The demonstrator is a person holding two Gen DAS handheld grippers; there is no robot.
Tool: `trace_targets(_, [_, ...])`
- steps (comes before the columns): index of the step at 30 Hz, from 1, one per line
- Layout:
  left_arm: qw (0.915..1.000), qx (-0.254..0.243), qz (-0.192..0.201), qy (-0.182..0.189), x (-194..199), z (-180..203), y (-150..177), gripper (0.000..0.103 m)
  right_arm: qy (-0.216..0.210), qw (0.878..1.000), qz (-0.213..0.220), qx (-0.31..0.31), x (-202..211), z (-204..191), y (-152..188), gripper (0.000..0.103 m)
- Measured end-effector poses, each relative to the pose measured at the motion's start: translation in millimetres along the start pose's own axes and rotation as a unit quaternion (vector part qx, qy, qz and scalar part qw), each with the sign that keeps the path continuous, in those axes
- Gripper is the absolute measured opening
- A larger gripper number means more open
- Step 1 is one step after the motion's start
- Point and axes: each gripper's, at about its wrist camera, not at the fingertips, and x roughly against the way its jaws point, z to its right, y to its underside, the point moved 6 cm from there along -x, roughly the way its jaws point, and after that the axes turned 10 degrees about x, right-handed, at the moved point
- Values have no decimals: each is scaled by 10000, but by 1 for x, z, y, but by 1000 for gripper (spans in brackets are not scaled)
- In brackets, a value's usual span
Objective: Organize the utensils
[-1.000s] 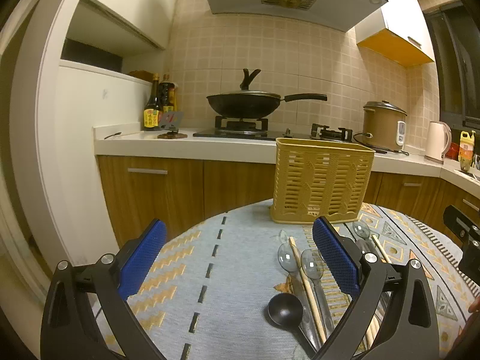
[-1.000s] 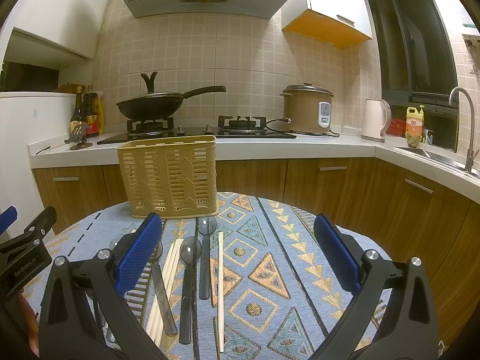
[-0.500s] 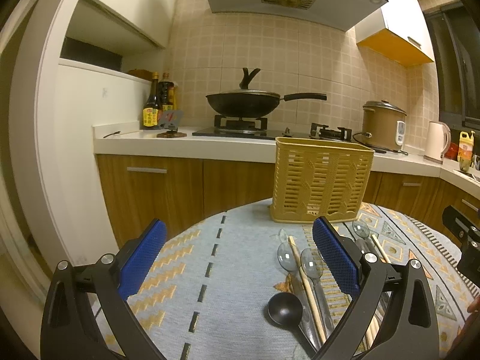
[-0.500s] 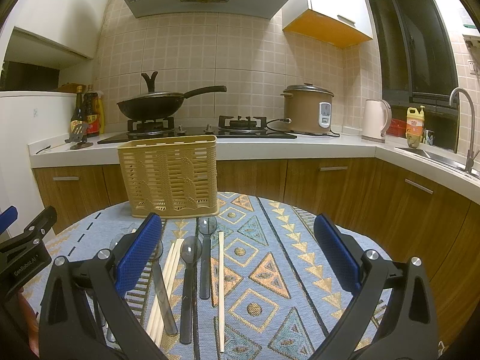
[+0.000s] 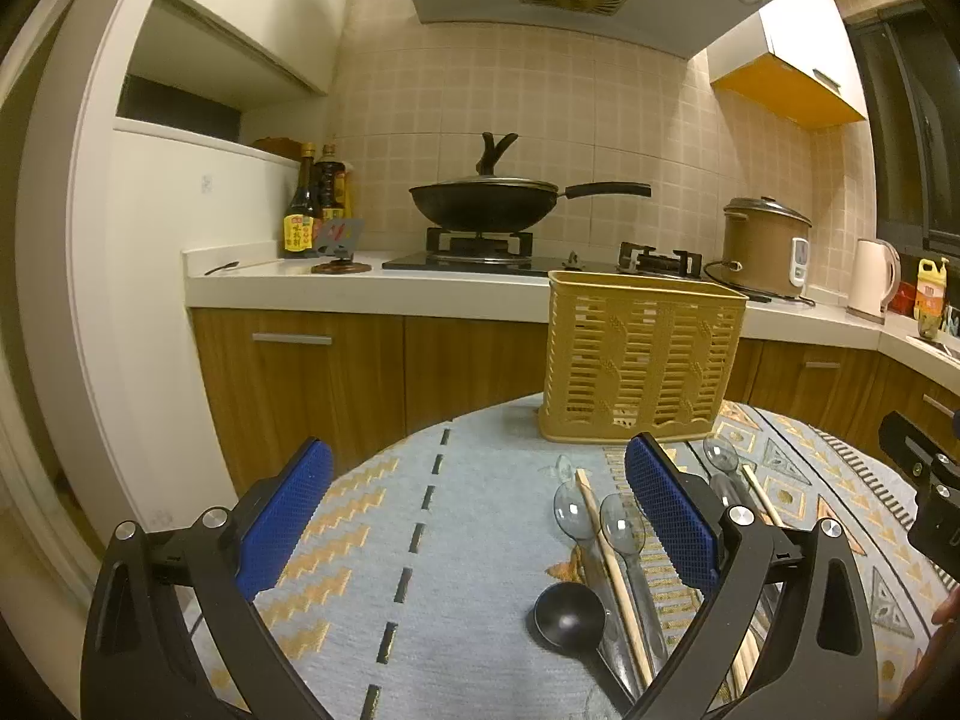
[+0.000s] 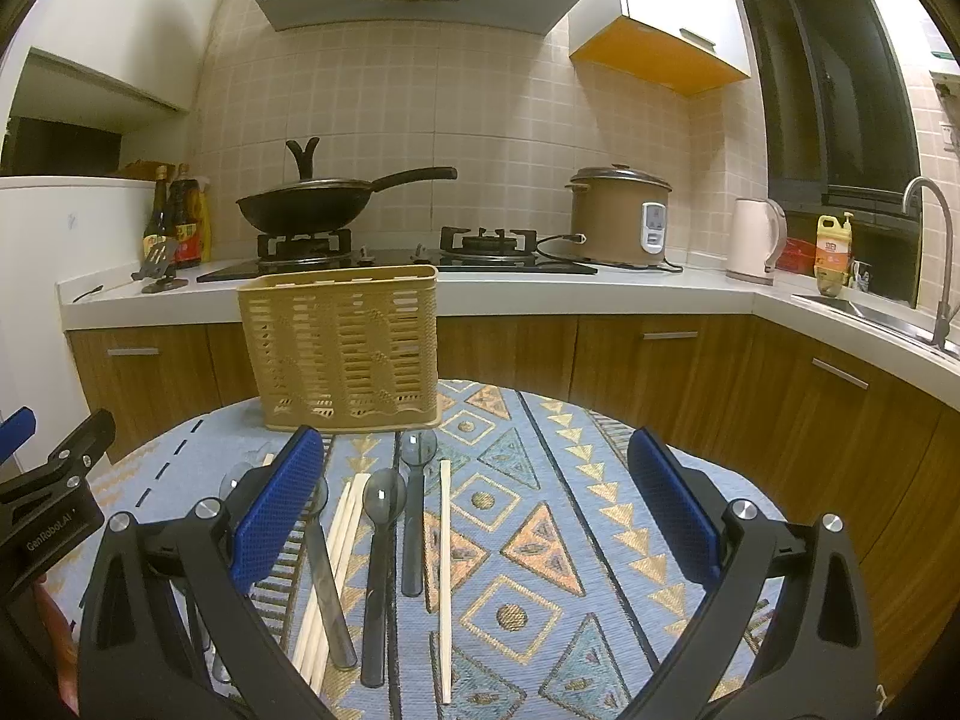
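Observation:
A tan slotted utensil basket [image 5: 642, 360] [image 6: 345, 348] stands upright at the far side of the round table. In front of it lie loose utensils: clear plastic spoons [image 5: 621, 531] [image 6: 384, 495], a black ladle spoon [image 5: 567, 615], wooden chopsticks [image 5: 612, 564] [image 6: 445, 564] and a dark-handled spoon [image 6: 414, 516]. My left gripper [image 5: 477, 525] is open and empty above the table's left part, the utensils by its right finger. My right gripper [image 6: 480, 516] is open and empty, hovering over the utensils.
The patterned tablecloth [image 6: 540, 540] covers the table. Behind it runs a kitchen counter [image 6: 540, 288] with a wok [image 6: 318, 210] on a gas stove, a rice cooker [image 6: 621, 216], a kettle [image 6: 753, 237], sauce bottles [image 5: 315, 204] and a sink tap [image 6: 936, 252].

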Motion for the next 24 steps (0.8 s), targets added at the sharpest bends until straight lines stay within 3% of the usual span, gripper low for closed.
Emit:
trace_targets(15, [9999, 71, -66, -25, -3, -3, -1, 95, -3, 10000, -30, 2, -2, -1, 1, 97])
trace_targets(24, [9963, 583, -629, -36, -20, -25, 4, 95, 165, 9995, 24, -262, -2, 9, 5, 97])
